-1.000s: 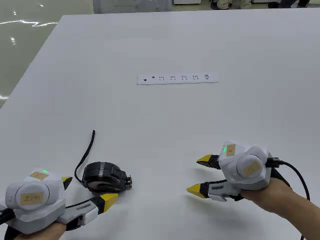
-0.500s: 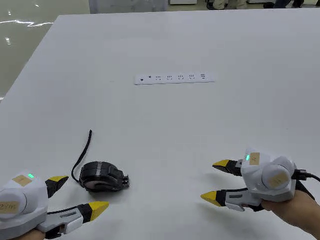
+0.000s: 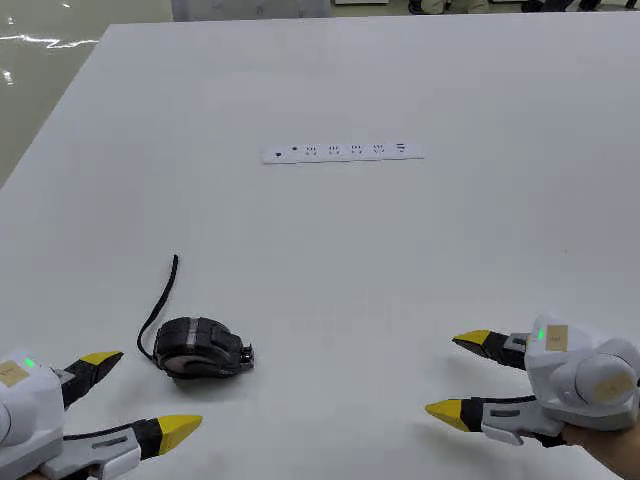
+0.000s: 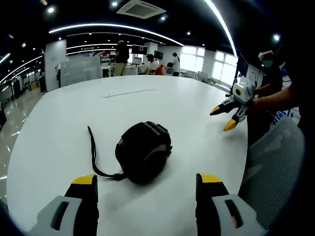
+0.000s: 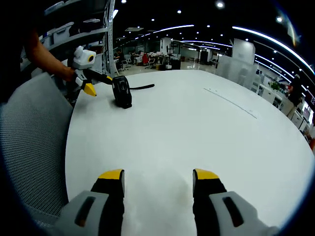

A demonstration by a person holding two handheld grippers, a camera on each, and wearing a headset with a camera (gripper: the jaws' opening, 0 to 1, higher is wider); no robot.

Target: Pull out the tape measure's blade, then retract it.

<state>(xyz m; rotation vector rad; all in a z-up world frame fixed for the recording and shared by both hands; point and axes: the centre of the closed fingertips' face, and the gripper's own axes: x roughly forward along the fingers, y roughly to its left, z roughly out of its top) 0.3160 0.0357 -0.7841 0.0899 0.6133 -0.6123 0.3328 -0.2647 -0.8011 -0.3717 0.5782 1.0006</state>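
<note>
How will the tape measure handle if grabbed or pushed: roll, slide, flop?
The tape measure looks like a rigid, compact case, likely dense for its size. It seems to stand on a narrow base, so a sideways push may tip it or slide it on the smooth table. Its thin strap lies slack and curved, so probably floppy.

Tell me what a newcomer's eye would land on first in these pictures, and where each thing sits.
The black tape measure lies near the front left of the white table, its strap trailing away from the person. The yellow-tipped left claw is open just short of it, and the right claw is open, apart at the front right. A white power strip lies flat mid-table.
</note>
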